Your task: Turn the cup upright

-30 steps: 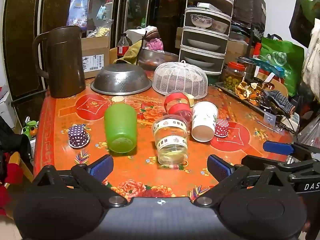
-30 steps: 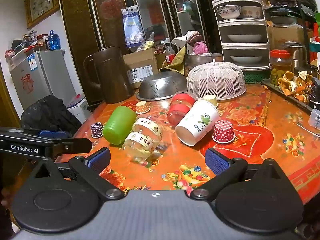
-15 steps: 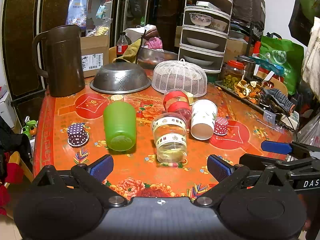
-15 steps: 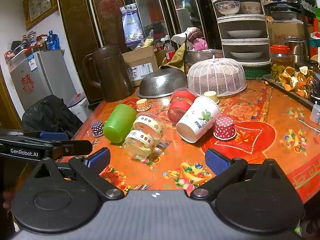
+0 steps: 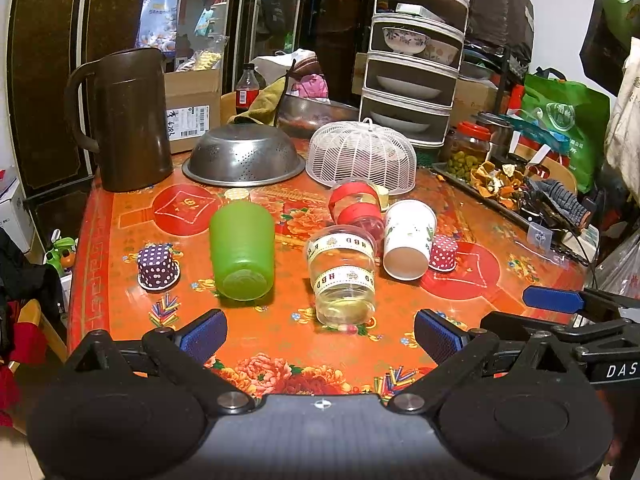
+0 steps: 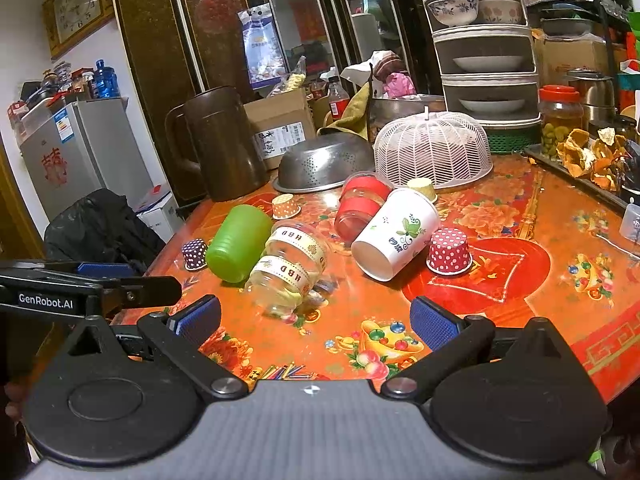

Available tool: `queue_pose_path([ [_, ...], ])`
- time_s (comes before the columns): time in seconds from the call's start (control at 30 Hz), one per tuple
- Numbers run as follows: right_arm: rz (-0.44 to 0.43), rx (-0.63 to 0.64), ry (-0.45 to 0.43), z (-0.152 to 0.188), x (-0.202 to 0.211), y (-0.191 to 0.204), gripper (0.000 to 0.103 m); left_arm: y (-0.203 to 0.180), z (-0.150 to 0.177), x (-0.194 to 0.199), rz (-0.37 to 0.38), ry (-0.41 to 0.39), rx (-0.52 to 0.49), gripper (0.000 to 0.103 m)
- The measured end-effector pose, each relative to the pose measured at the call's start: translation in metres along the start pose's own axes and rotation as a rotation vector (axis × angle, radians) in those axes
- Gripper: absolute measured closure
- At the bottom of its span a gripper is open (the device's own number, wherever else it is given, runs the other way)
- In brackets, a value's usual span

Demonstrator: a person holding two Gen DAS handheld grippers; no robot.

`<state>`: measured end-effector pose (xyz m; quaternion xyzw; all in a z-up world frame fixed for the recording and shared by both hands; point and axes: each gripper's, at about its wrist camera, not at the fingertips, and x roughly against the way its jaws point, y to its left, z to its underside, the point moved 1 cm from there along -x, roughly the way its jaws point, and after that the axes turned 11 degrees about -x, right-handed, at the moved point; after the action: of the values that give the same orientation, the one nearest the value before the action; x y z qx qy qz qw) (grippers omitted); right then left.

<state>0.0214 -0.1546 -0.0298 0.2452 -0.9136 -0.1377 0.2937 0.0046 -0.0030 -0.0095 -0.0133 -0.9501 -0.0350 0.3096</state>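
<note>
Several cups lie on their sides on the orange flowered table (image 5: 280,332): a green plastic cup (image 5: 242,250) (image 6: 238,242), a clear cup with HBD bands (image 5: 342,276) (image 6: 290,266), a red-banded clear cup (image 5: 356,208) (image 6: 360,204), and a white paper cup (image 5: 408,238) (image 6: 396,234) with its mouth toward me. My left gripper (image 5: 320,334) is open and empty, just short of the clear cup. My right gripper (image 6: 314,318) is open and empty, near the clear and white cups.
Small dotted cupcake liners sit mouth down: purple (image 5: 157,266), red (image 5: 443,253), orange (image 6: 286,205). A brown pitcher (image 5: 128,120), a steel colander (image 5: 244,156) and a white mesh cover (image 5: 362,156) stand behind. A tray of peels (image 5: 496,180) lies at the right edge.
Both grippers have drifted slightly back and up from the cups, which look a little smaller and higher in the views. Nothing on the table has moved.
</note>
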Motion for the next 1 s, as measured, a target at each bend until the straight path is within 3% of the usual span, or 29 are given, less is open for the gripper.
queue_pose_path([
  [1.0, -0.007, -0.010, 0.013, 0.0006, -0.0008, -0.0020, 0.001, -0.0001, -0.0013, 0.0003, -0.003, -0.004, 0.004, 0.002],
])
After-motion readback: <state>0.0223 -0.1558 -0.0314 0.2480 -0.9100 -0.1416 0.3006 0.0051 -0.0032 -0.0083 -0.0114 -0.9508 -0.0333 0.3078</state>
